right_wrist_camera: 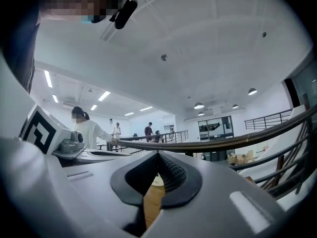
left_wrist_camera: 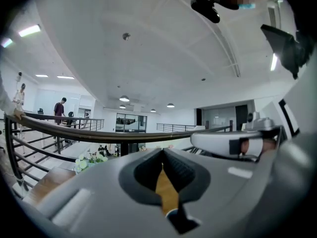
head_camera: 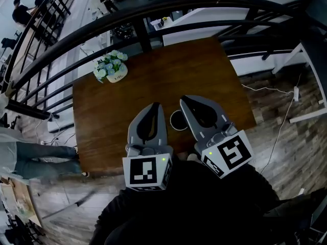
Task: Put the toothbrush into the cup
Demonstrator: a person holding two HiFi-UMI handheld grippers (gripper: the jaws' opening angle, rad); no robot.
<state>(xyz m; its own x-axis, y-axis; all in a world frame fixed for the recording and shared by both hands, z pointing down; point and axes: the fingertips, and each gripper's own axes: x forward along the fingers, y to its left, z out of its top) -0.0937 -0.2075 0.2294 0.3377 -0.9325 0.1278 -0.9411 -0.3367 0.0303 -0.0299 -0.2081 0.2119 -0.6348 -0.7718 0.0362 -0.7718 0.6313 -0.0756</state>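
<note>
Both grippers are held up over the wooden table (head_camera: 214, 75), side by side and pointing away from me. My left gripper (head_camera: 156, 106) (left_wrist_camera: 162, 151) has its jaws together with nothing between them. The right gripper (head_camera: 184, 100) (right_wrist_camera: 158, 154) is likewise shut and empty. Between the two, on the table, the round rim of a pale cup (head_camera: 175, 120) shows, partly covered by the right gripper. No toothbrush can be seen in any view. Both gripper views look level across the hall, over the railing.
A white pot of pale flowers (head_camera: 111, 68) stands at the table's far left corner. A black railing (head_camera: 153, 9) runs right behind the table. A white cable (head_camera: 276, 137) lies on the plank floor at the right. A person (head_camera: 30, 154) stands below at the left.
</note>
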